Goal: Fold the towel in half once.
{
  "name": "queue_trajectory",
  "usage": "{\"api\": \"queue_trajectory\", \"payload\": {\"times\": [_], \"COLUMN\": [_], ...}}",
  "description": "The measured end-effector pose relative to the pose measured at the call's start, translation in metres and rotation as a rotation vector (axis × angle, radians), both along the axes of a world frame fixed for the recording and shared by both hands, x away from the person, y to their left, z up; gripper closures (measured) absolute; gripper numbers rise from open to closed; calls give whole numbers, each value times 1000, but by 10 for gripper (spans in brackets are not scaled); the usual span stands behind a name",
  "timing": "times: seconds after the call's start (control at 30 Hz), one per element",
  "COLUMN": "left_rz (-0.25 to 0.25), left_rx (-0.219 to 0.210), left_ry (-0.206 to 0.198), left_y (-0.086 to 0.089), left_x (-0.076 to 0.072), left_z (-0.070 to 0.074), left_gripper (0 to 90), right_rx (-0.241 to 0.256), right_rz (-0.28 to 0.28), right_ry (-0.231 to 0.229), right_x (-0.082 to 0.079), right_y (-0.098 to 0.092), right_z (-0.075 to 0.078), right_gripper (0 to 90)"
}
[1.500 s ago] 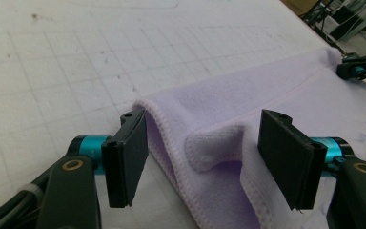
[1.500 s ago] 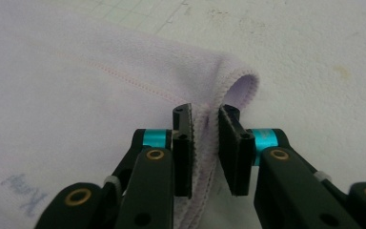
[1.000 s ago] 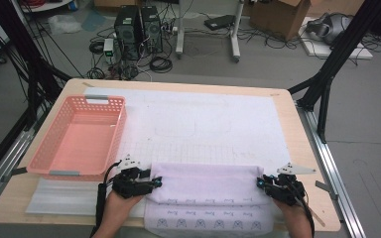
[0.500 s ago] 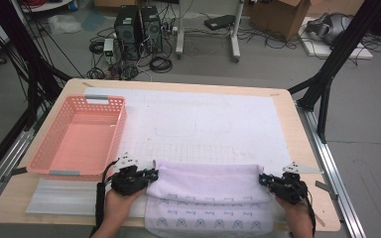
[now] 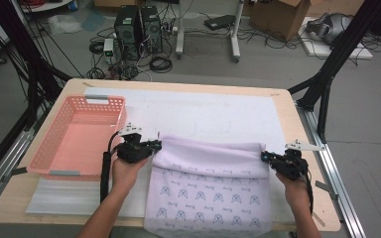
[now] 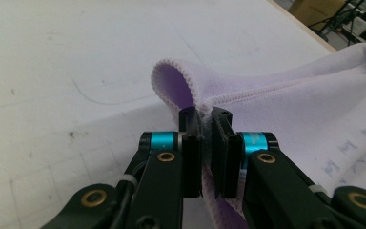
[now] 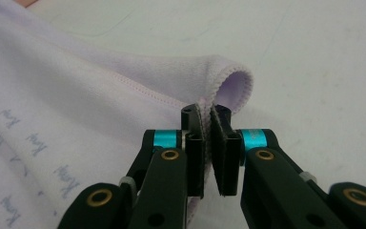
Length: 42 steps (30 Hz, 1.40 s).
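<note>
A pale lilac fleece cloth printed with rows of small dark blue emblems (image 5: pixel 208 193) lies at the 6 o'clock side of the bench (image 5: pixel 297 148), on a white padded mat (image 5: pixel 213 111), its near end hanging over the bench edge. Its far edge is folded back toward the person into a soft, plain roll (the underside shows no print), running from 9 to 3 o'clock between the two hands. The left tool (image 5: pixel 155 146) is clenched on the left corner of that fold; in the left gripper view its black jaws pinch the stitched hem, which curls up into an open loop just beyond them. The right tool (image 5: pixel 264 156) grips the right corner the same way, with the hem rounding over at 1 o'clock of its jaws. A pink perforated plastic basket (image 5: pixel 74 139) sits at 9 o'clock, just beside the left tool.
</note>
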<state>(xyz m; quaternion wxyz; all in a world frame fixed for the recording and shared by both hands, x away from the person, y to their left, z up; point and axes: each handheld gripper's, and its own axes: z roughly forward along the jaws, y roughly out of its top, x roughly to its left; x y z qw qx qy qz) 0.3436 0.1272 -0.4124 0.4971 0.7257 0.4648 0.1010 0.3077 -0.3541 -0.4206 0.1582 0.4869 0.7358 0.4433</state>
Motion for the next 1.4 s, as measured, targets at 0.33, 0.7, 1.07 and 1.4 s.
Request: {"api": "queue_trajectory", "payload": {"times": [0.33, 0.7, 1.07, 1.4], "left_rz": [77, 98, 54, -16], "left_rx": [-5, 11, -34, 77], "left_ry": [-19, 8, -15, 69], "left_y": [-3, -6, -2, -15], "left_x": [47, 73, 55, 51], "left_z": [8, -7, -7, -28], "left_gripper": [834, 832, 609, 740], "right_rx": [-26, -64, -35, -17], "right_rz": [-39, -67, -91, -52], "right_ry": [-16, 26, 25, 60], "right_x": [51, 96, 84, 78], "right_y": [5, 10, 3, 7], "right_z": [13, 2, 7, 4], "right_gripper": [853, 852, 563, 553]}}
